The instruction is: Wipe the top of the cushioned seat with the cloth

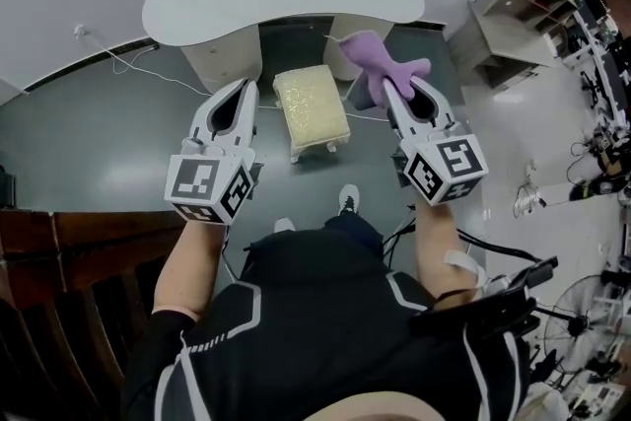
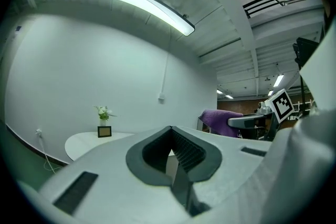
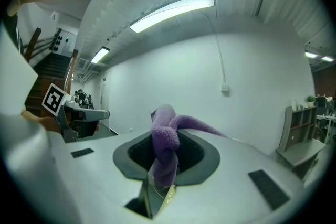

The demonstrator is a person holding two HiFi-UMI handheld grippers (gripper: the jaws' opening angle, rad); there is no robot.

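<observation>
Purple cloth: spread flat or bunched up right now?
Bunched. The cloth is twisted into a wad pinched between the jaws of the right gripper, one end flopping free, held clear of the seat.

**Cloth** (image 1: 380, 62): purple, fleecy, small. Bunched and twisted, with one end pinched in the right claw (image 1: 387, 89) and loose ends splaying up and outward past the tips. It is held in the air, apart from the seat.

**Cushioned seat** (image 1: 311, 105): rectangular stool with a pale yellow textured cushion top and white legs. It stands upright on the grey floor, just in front of the white counter, left of the cloth in the head view.
</observation>
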